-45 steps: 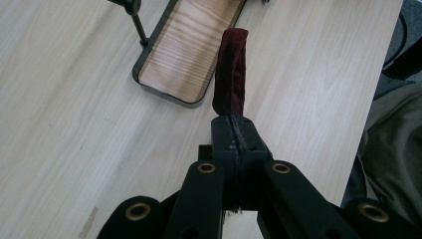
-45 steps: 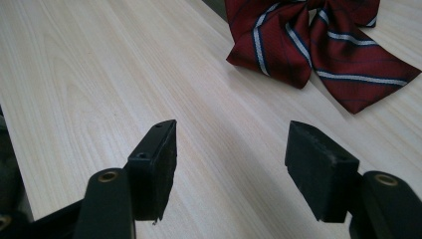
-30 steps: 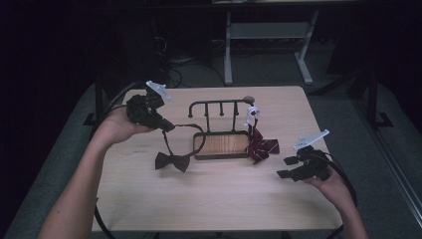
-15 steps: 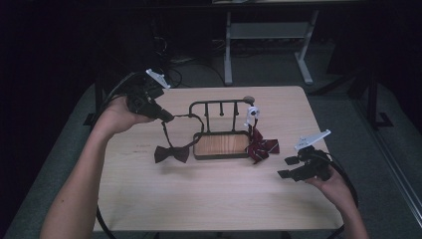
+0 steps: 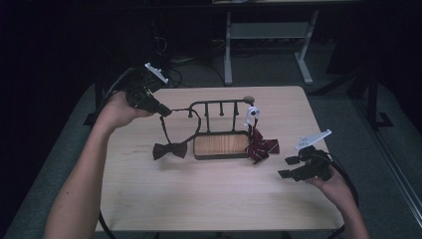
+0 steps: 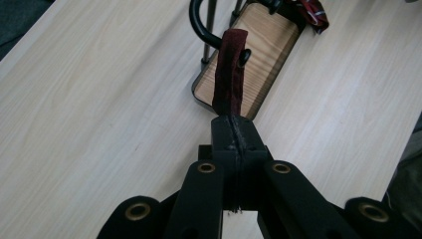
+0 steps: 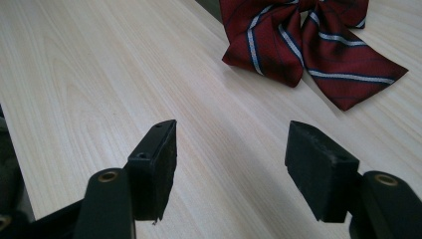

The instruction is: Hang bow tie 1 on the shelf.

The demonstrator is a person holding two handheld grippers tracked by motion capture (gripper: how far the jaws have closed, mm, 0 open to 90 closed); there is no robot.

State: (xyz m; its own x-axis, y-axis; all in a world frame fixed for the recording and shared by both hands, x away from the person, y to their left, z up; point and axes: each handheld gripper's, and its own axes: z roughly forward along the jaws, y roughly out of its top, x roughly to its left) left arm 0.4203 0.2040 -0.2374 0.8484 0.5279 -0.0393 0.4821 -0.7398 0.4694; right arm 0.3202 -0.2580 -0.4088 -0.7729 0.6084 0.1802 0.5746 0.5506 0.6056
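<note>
Since the earlier frame, the left gripper (image 5: 164, 112) has drawn toward upper left, jaws clamped on the dark bow tie's strap (image 6: 229, 69) (bow (image 5: 169, 150) lifted off the table (image 5: 199, 199)). The right gripper (image 7: 231, 164) gapes empty near the striped bow tie (image 7: 308, 45).

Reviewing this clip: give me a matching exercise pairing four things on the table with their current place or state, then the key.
Things:
1. left tool
2. right tool
3. striped red bow tie
4. dark bow tie

States:
A. lies against the right end of the wooden-based rack
B. open, holding nothing, low over the table
C. bow rests on the table left of the rack, strap lifted
D. shut on a dark strap that runs over a rack hook

Pairs: 1-D, 2-B, 3-A, 4-C
</note>
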